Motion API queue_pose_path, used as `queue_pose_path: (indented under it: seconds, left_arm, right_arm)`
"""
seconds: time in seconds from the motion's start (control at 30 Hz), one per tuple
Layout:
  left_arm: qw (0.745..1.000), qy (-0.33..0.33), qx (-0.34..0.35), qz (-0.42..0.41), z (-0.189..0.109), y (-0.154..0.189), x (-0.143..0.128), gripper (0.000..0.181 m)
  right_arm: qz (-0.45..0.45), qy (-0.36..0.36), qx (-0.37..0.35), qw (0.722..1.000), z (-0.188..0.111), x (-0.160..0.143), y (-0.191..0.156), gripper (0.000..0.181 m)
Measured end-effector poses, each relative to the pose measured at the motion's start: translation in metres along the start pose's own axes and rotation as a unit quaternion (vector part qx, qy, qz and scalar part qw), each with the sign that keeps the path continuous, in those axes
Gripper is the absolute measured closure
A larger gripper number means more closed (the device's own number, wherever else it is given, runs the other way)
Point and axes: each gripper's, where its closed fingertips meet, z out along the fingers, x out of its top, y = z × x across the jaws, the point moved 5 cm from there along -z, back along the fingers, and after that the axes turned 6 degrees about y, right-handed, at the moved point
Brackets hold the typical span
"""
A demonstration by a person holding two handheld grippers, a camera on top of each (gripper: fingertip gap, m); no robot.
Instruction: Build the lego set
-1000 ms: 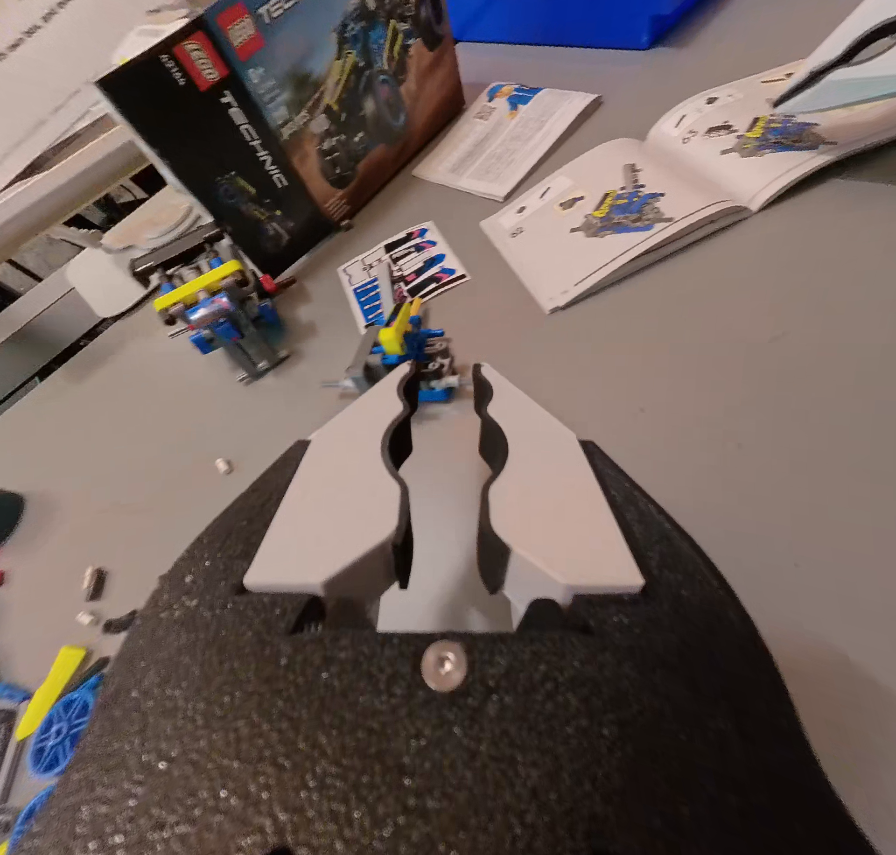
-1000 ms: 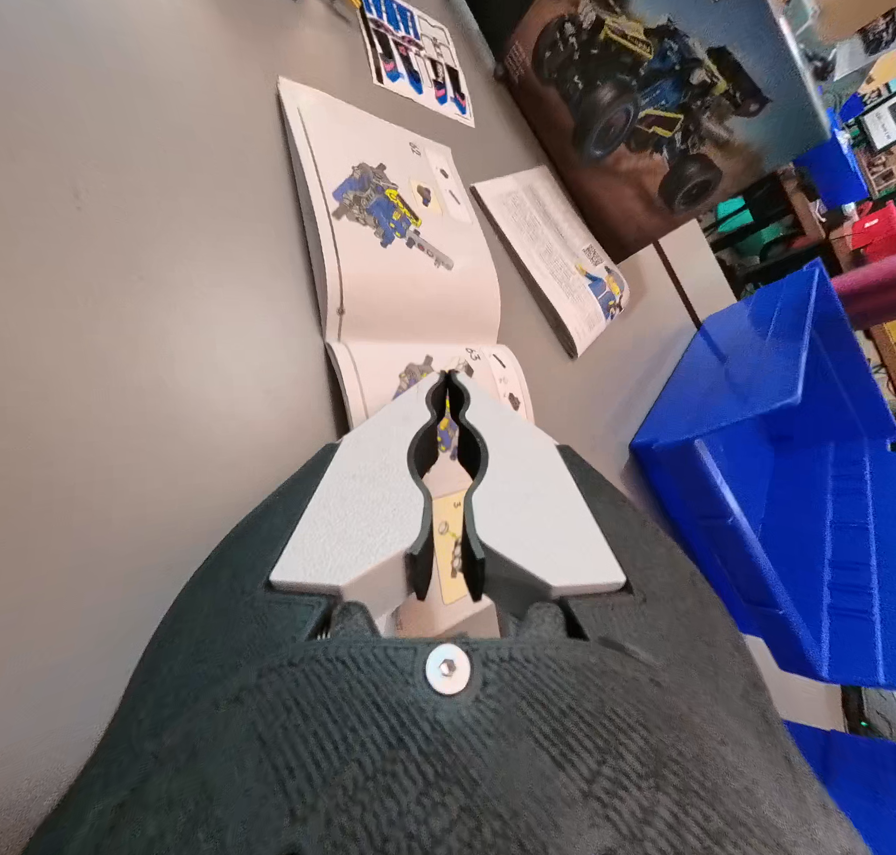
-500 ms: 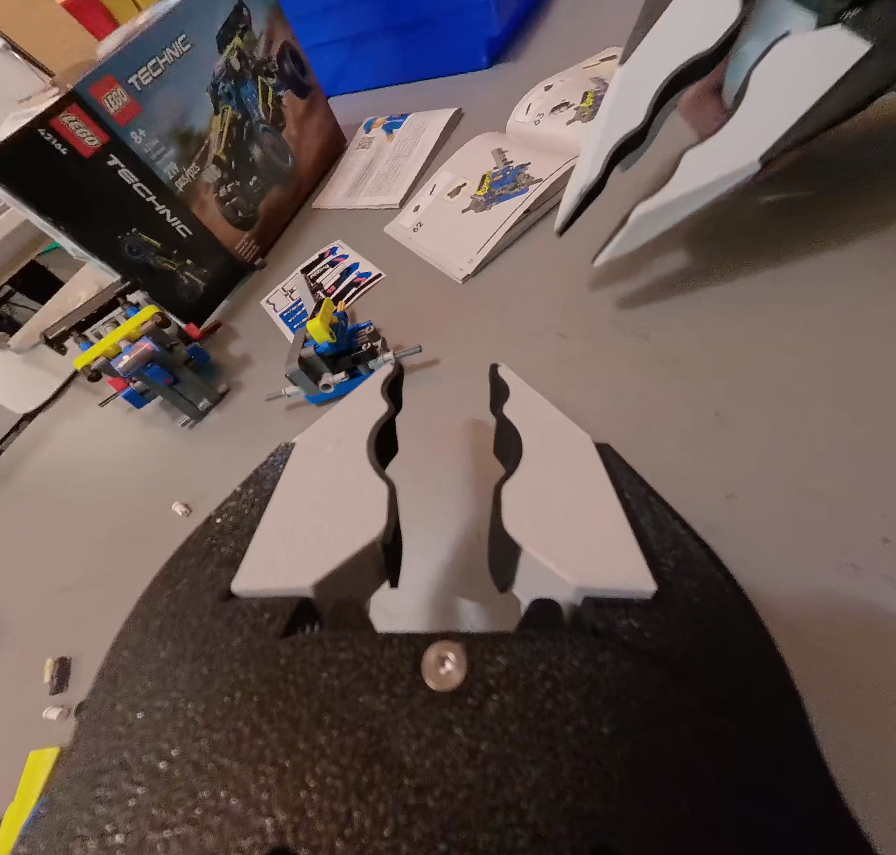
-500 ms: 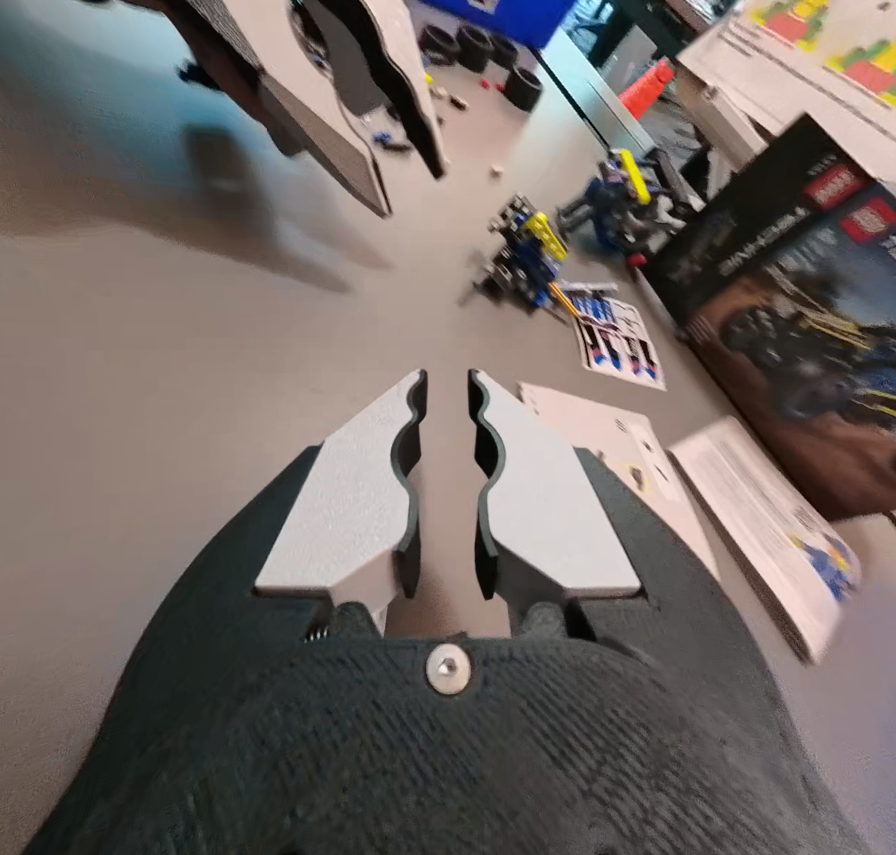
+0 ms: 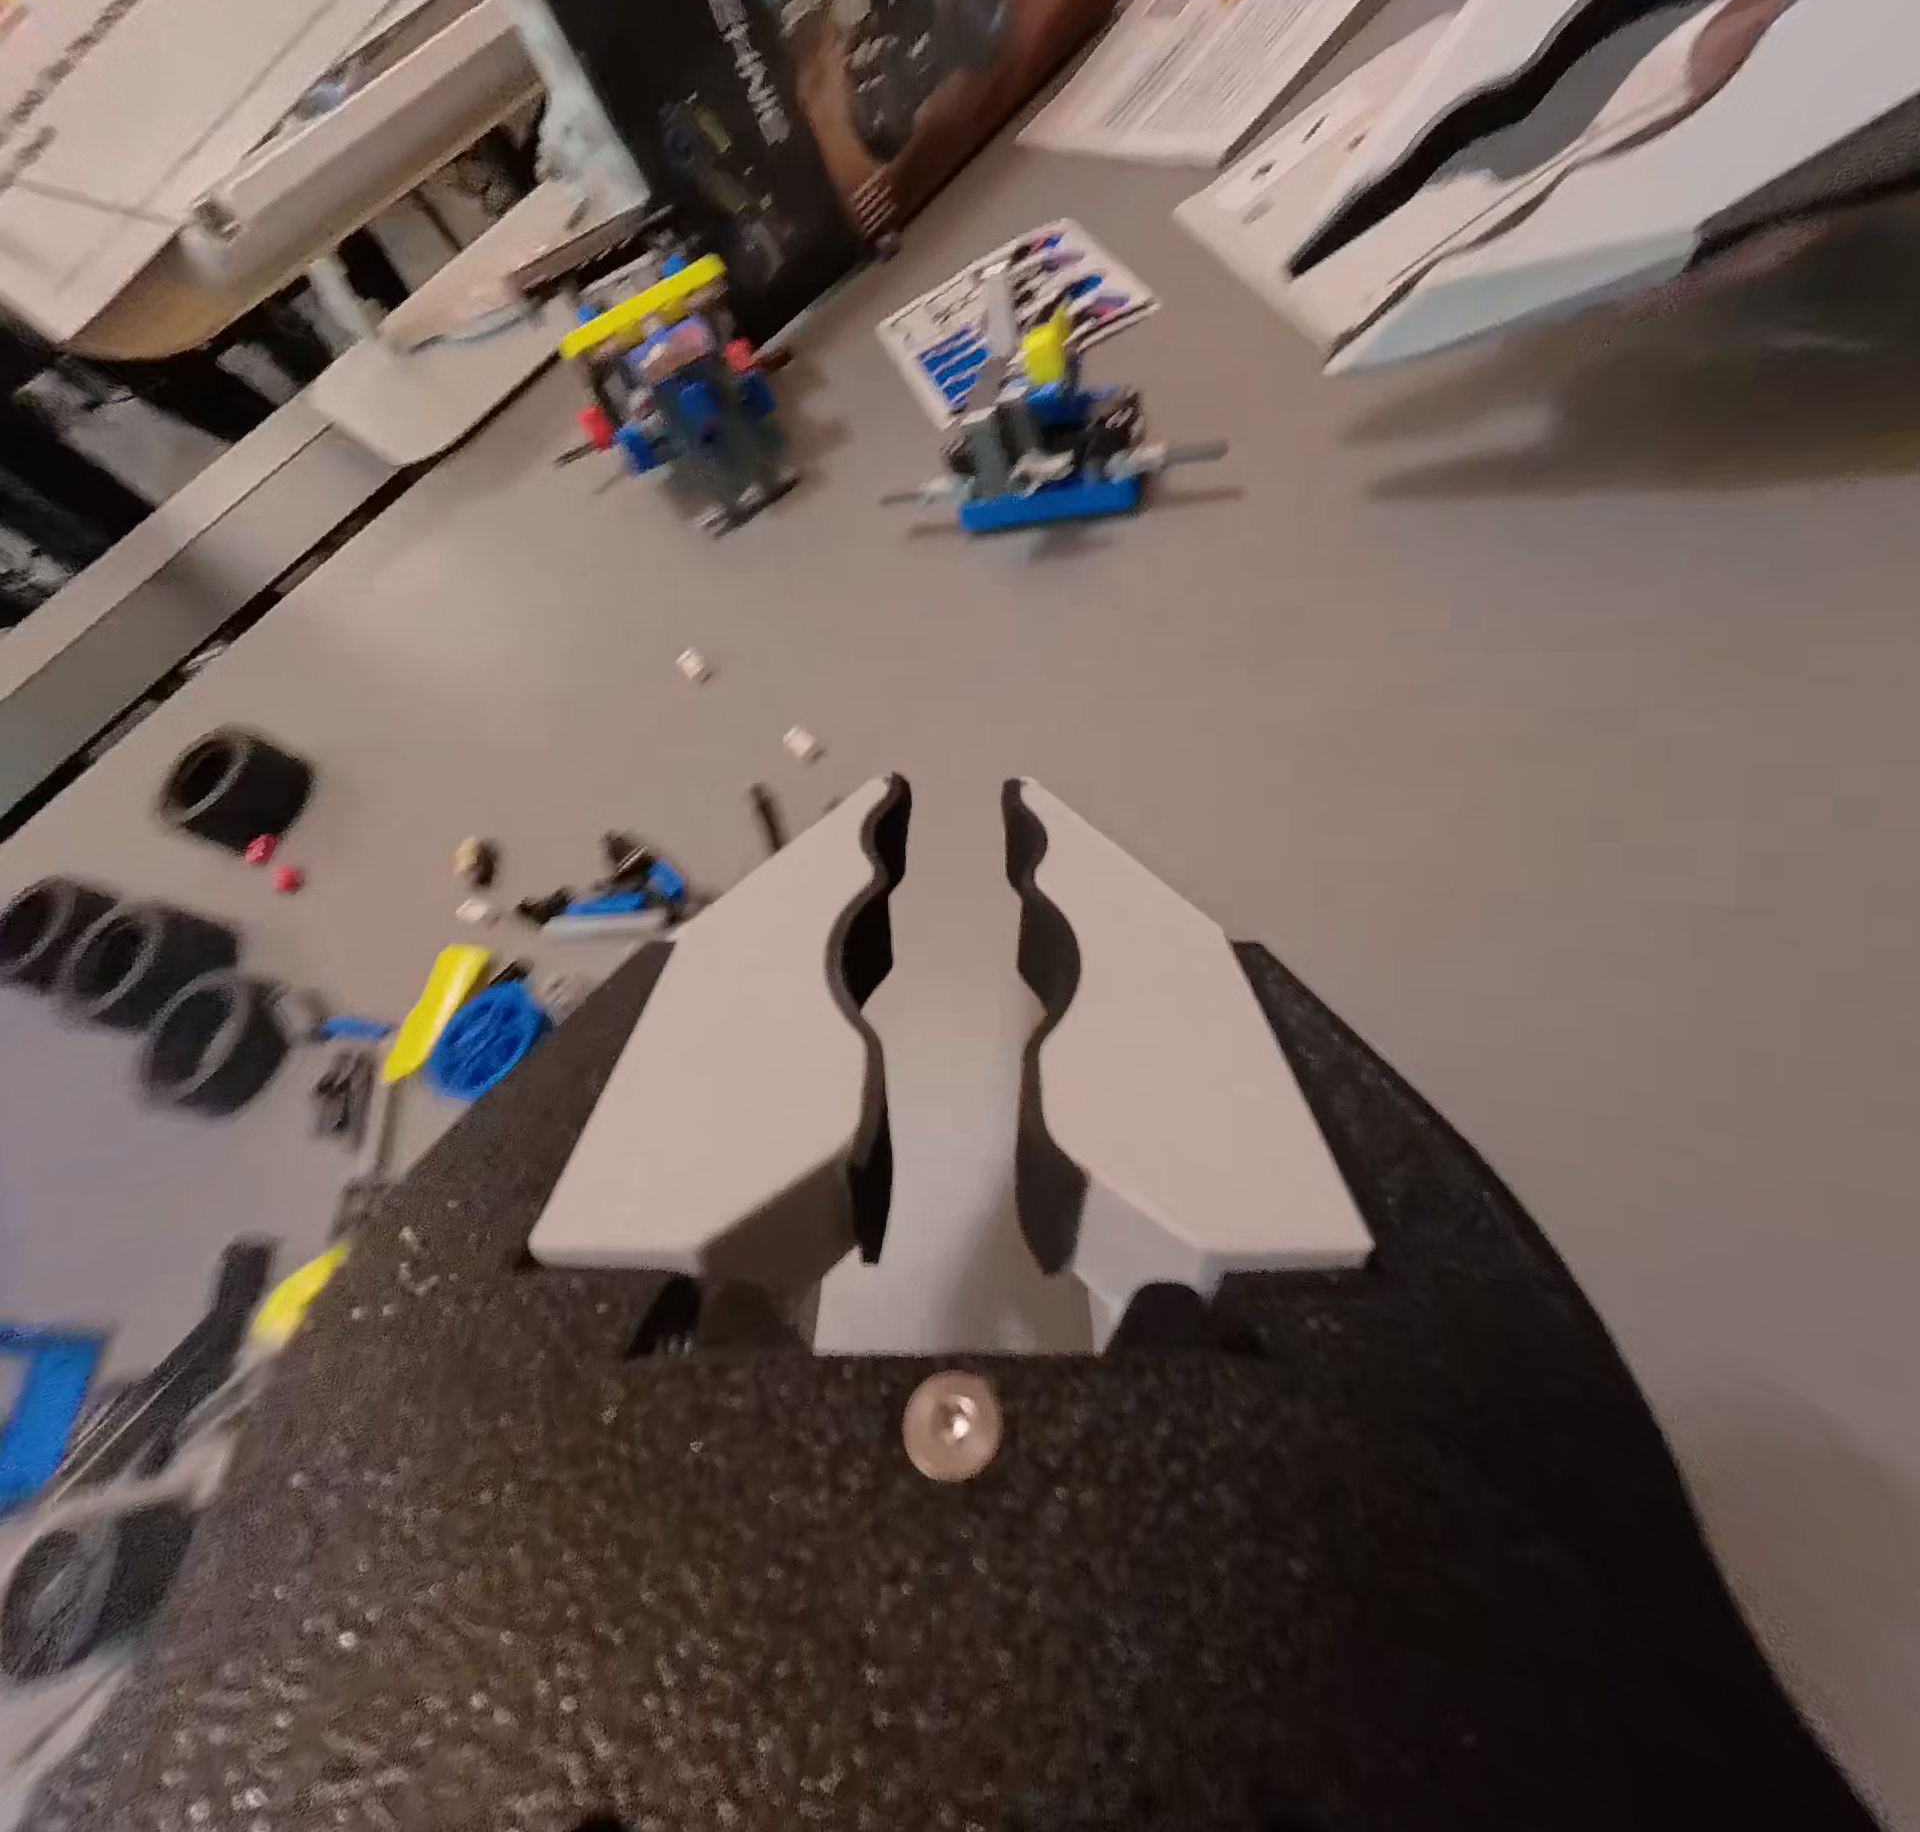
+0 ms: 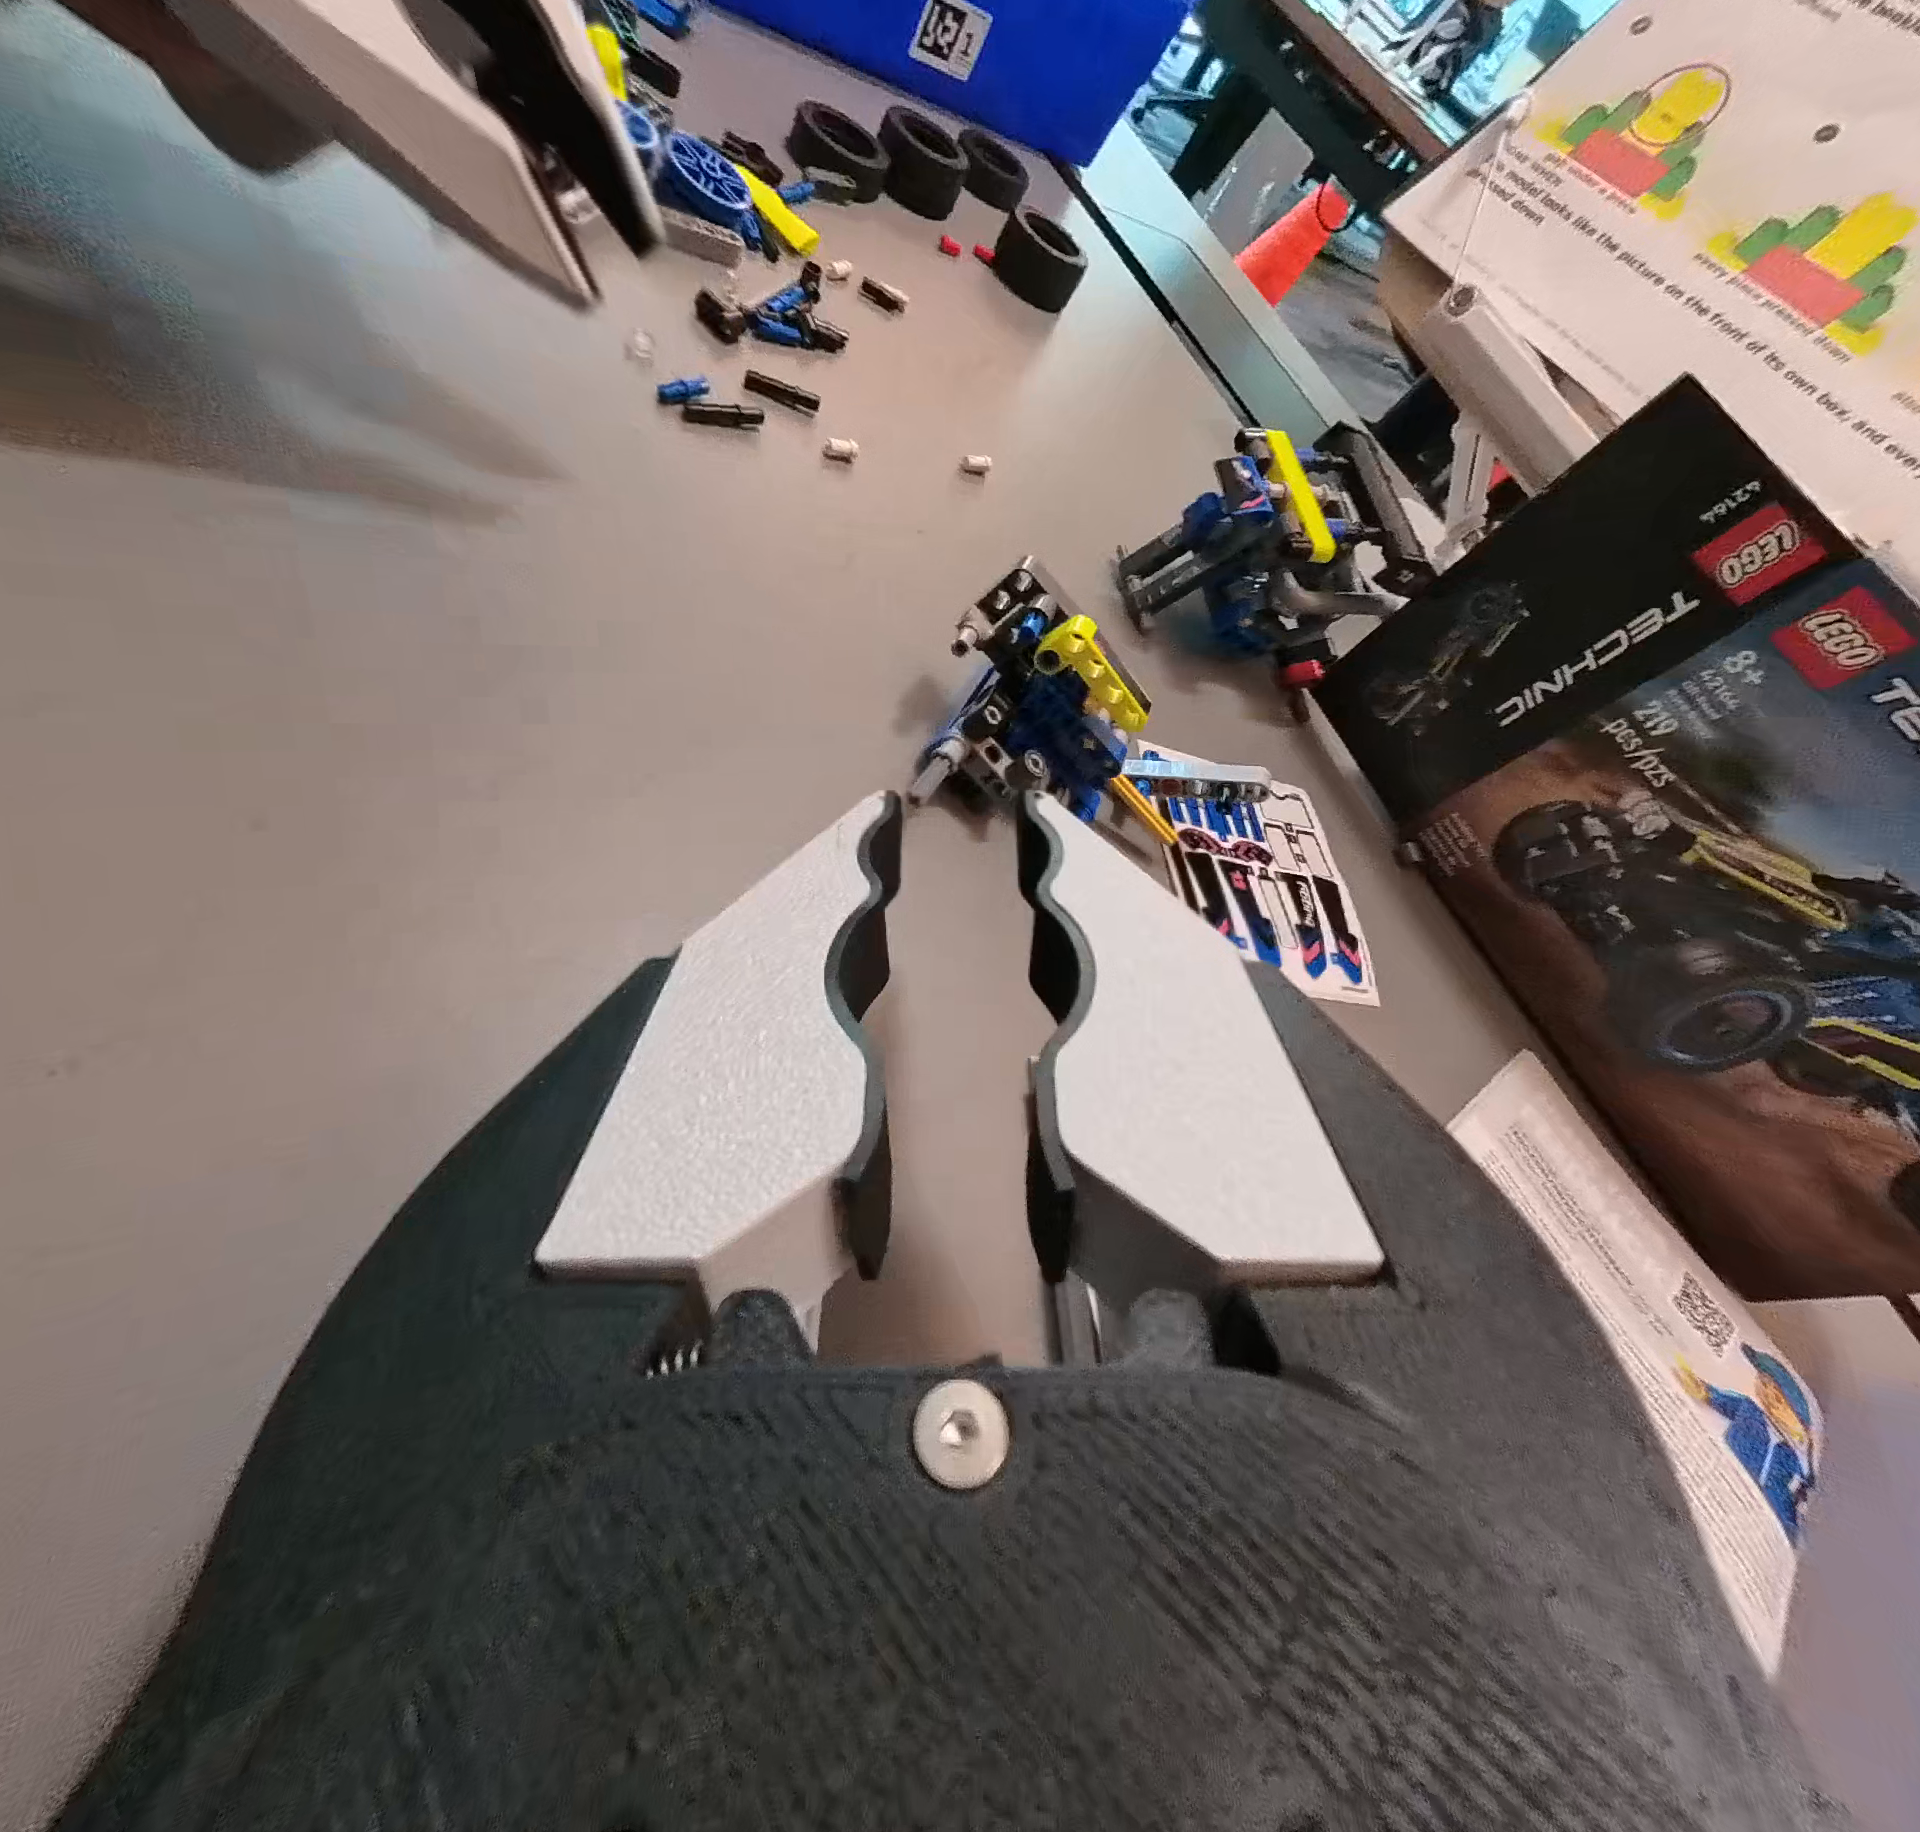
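Note:
Two part-built blue, black and yellow models stand on the grey table. The nearer model (image 6: 1039, 722) (image 5: 1044, 452) sits just past my right gripper (image 6: 961, 806), which is open and empty and points at it. The second model (image 6: 1262, 546) (image 5: 675, 400) stands by the set box (image 6: 1662, 816) (image 5: 831, 68). My left gripper (image 5: 956, 795) is open and empty above bare table, right of loose pins and pieces (image 5: 603, 899). Each gripper shows in the other's view, the right one (image 5: 1558, 151) and the left one (image 6: 436, 99).
Black tyres (image 5: 135, 972) (image 6: 925, 161), a blue wheel (image 5: 483, 1039) and small pins (image 6: 769, 359) lie scattered at the left. A sticker sheet (image 6: 1268, 889) (image 5: 1008, 317), a leaflet (image 6: 1662, 1367) and a blue bin (image 6: 935, 6) are nearby. The table edge (image 5: 156, 619) runs at the left. The grippers' ends are close to 15 cm from one another. From the left gripper's tips to the blue wheel (image 5: 483, 1039) is close to 12 cm. The right camera catches it too, in the right wrist view (image 6: 711, 172).
The right gripper swung from the instruction booklet toward the nearer model and opened. The left gripper drew back and turned left, so the loose parts and tyres now show.

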Motion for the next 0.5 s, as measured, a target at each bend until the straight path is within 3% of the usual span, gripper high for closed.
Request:
queue_pose_path:
  seconds: [0.27,0.5]
  left_arm:
    - [0.993,-0.092,0.079,-0.012,-0.059,-0.067,-0.048,0.166]
    - [0.994,-0.101,-0.032,-0.033,-0.066,-0.064,-0.065,0.167]
  right_arm:
    - [-0.023,0.025,-0.017,0.999,0.0,0.002,-0.002,0.169]
    - [-0.11,-0.018,-0.038,0.993,0.008,-0.005,-0.01,0.172]
